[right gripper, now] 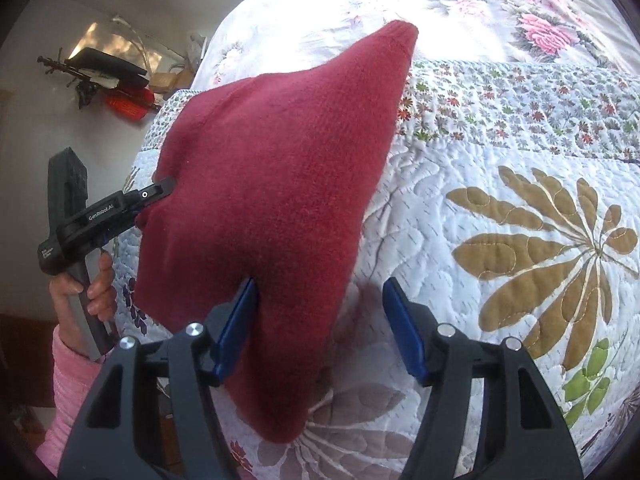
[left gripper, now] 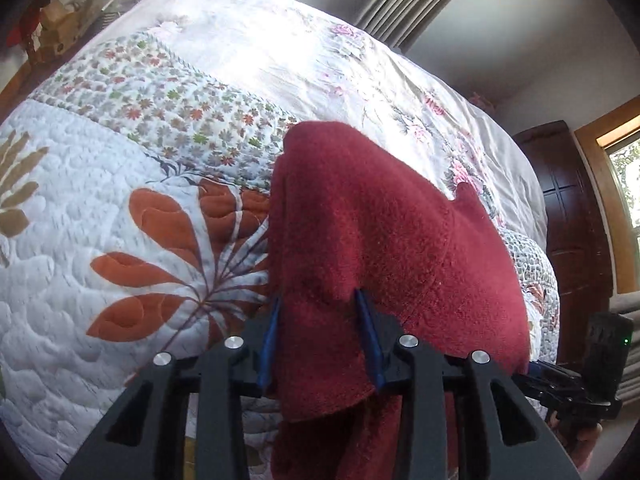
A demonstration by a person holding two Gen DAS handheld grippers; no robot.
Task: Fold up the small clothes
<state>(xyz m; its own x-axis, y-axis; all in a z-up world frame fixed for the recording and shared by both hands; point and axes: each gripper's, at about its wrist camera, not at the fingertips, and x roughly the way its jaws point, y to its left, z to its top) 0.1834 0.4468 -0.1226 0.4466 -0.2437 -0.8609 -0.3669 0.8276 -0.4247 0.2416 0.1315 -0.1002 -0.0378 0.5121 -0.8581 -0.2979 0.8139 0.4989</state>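
Note:
A dark red knitted garment (left gripper: 380, 232) hangs lifted above the bed, with one pointed corner reaching away toward the floral sheet. My left gripper (left gripper: 320, 320) is shut on a thick bunch of its near edge; the fabric fills the gap between the blue pads and drapes below them. In the right wrist view the same garment (right gripper: 272, 168) hangs as a broad triangle, and the left gripper (right gripper: 168, 184) pinches its left edge. My right gripper (right gripper: 320, 312) is open; the garment's lower right edge hangs between its pads and brushes the left pad (right gripper: 236, 320).
A white quilted bedspread (right gripper: 500, 208) with large leaf prints covers the bed, with a floral sheet (left gripper: 280, 40) beyond it. A dark wooden cabinet (left gripper: 560, 200) and a window (left gripper: 628, 184) stand right of the bed. A hand (right gripper: 76, 292) in a pink sleeve holds the left gripper. Clutter (right gripper: 112, 80) sits by the wall.

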